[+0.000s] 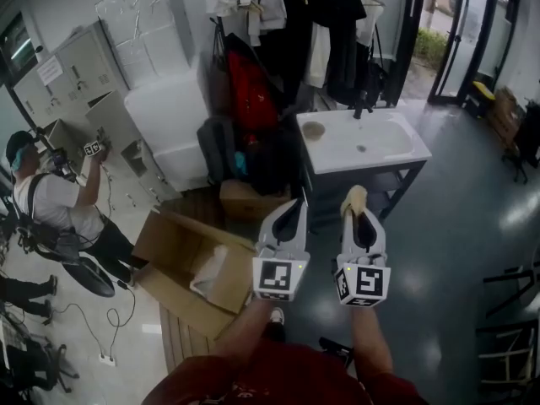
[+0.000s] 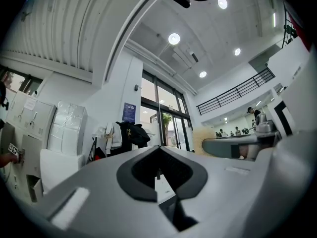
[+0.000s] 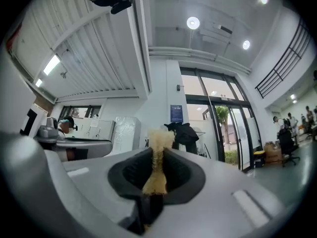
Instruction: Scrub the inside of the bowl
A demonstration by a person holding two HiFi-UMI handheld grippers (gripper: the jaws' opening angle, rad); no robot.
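Note:
A small brownish bowl (image 1: 313, 130) stands on the left end of a white sink counter (image 1: 396, 152), a black tap (image 1: 363, 104) behind the basin. Both grippers hover side by side in the air, well short of the counter. My left gripper (image 1: 297, 206) (image 2: 159, 174) is shut with nothing between its jaws. My right gripper (image 1: 355, 209) (image 3: 156, 168) is shut on a tan scrubbing sponge (image 1: 354, 196) (image 3: 157, 150), which sticks out past the fingertips. The sponge (image 2: 200, 137) also shows at the right of the left gripper view. Neither gripper view shows the bowl.
An open cardboard box (image 1: 190, 264) lies on the floor at the left, by a wooden pallet. A person (image 1: 59, 209) stands by grey lockers (image 1: 76, 74) at far left. Bags and hanging coats (image 1: 257, 91) crowd the wall behind the counter. Glass doors (image 1: 460, 32) are at the back right.

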